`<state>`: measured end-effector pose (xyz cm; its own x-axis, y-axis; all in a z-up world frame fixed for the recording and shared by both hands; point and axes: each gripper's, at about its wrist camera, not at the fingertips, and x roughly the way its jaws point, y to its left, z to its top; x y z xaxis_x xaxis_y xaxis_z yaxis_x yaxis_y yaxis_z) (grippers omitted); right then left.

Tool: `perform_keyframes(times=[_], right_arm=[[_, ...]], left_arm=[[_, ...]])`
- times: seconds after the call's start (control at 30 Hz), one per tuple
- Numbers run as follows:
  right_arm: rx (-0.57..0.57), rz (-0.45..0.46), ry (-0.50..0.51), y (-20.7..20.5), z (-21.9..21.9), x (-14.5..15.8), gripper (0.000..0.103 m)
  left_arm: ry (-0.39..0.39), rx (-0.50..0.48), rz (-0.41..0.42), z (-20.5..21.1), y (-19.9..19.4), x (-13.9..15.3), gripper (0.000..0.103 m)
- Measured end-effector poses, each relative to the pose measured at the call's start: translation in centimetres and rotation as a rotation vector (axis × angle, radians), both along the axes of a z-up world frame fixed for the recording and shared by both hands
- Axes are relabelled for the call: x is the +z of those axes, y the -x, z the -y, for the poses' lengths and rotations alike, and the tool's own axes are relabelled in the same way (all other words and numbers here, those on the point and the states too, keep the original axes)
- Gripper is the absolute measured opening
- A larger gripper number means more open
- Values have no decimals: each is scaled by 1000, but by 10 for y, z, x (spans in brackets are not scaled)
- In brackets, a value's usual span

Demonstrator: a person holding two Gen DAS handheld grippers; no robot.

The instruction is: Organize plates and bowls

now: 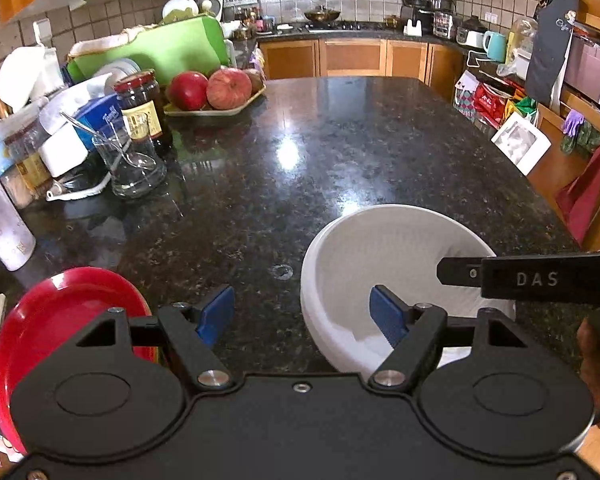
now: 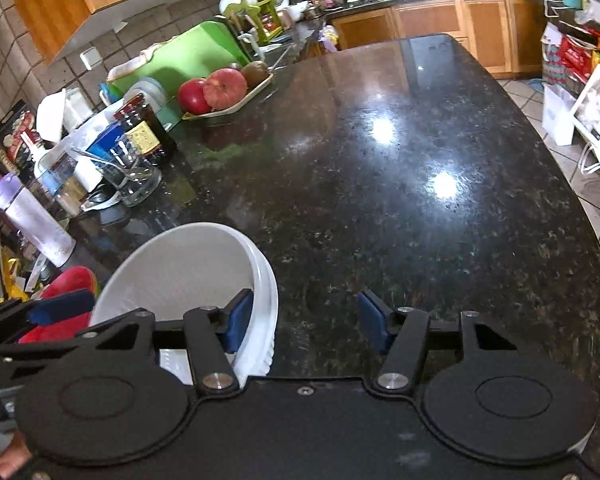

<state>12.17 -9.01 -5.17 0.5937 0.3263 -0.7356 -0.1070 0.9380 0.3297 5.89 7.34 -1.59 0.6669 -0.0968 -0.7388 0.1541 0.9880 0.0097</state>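
Now: white bowl [image 1: 396, 248] tilted, mouth facing the cameras | right gripper [image 2: 306, 322] jaws straddle rim, unclenched | left gripper [image 1: 304, 314] jaws released

One white bowl [image 1: 396, 248], one red plate [image 1: 60, 312]

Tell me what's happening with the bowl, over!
Both grippers open. Right gripper straddles the white bowl rim, not clamped. Left gripper hovers between bowl and red plate. Nothing in the way.
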Motion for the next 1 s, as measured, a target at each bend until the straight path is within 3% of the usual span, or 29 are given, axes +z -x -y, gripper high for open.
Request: perform_keyframes(times=[0.13,0.3,0.4,0.73,1.0], right_arm=[[56,37,47,2,-3,8,54],[98,24,52,1,-3,8,34],[113,0,26,0,0,7,30],[177,11,16,5,-2,9,22],[182,10,1,6,5,8,24]], left_arm=[[10,-8,-19,-1,-4,-1,74],[22,-26,-66,2,-9,-7,60],[40,-34,-99,0,-9,-9,55],[41,-25,-94,1,-5,-6,46],[42,-8,-62,3,1,-3,47]])
